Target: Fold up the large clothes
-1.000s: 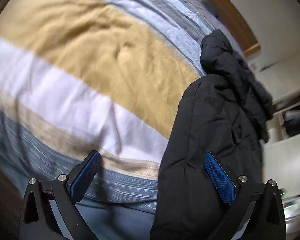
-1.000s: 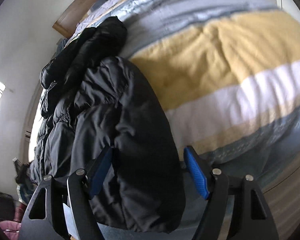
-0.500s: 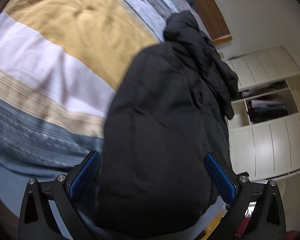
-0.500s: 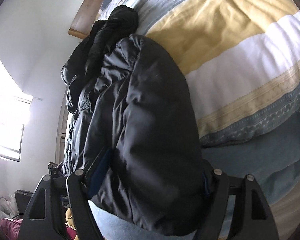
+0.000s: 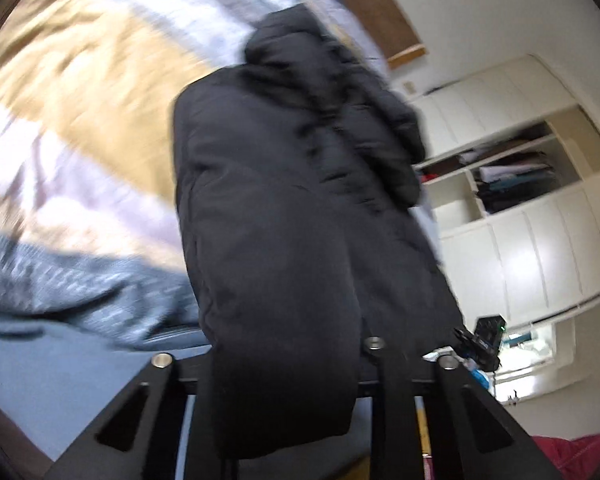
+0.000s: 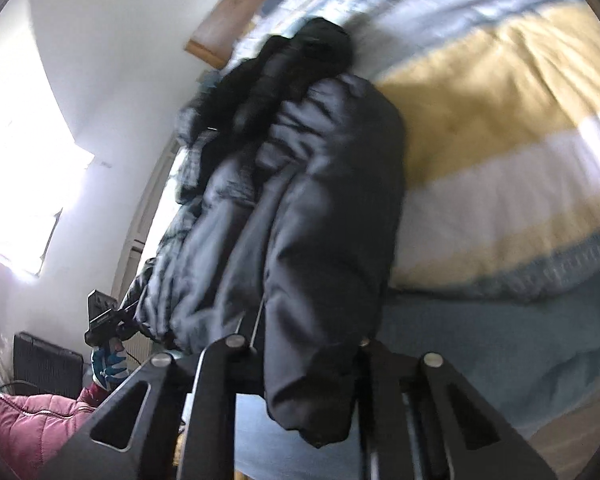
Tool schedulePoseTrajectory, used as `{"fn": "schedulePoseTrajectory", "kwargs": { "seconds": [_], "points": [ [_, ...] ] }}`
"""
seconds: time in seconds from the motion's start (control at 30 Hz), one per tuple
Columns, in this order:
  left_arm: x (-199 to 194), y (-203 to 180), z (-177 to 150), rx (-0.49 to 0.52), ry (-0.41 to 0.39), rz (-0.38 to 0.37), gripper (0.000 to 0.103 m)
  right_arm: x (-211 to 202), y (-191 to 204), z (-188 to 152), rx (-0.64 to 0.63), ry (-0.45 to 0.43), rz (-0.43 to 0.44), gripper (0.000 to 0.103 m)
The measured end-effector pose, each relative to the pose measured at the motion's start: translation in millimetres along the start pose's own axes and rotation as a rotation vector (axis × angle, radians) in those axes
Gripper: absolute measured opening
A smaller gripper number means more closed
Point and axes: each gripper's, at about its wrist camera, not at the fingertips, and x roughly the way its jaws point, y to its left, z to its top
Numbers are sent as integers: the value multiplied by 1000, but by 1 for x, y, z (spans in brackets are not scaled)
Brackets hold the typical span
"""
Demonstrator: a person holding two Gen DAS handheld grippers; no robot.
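Both claws have just closed — left claw (image 5: pixel 284 392) and right claw (image 6: pixel 300 396) each pinch the black jacket (image 5: pixel 300 220).

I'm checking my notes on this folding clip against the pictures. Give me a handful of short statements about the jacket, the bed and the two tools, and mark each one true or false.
1. The left tool is clamped on the black padded jacket. True; its jaws have just been closing, with the jacket's hem between them.
2. The right tool hangs open above the jacket. False; it is shut on the jacket's hem.
3. The jacket lies on a striped duvet with yellow, white and blue-grey bands. True.
4. The cupboard beside the bed is fully closed. False; an open section shows stacked clothes on shelves.
5. The jacket is bright red. False; it is black.
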Motion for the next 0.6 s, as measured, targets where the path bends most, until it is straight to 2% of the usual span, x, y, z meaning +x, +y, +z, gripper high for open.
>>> {"fn": "schedulePoseTrajectory", "kwargs": {
  "seconds": [0.1, 0.23, 0.43, 0.6],
  "points": [
    [-11, -39, 20, 66, -47, -60, 17, -13, 25, 21, -43, -76, 55, 16],
    [-33, -70, 54, 93, -132, -148, 17, -29, 54, 61, -71, -188, 114, 15],
    [-54, -85, 121, 48, -235, -244, 17, -49, 60, 125, -7, -351, 188, 15],
    [-51, -74, 188, -78, -309, -295, 17, -48, 48, 181, 102, -445, 197, 15]
  ]
}}
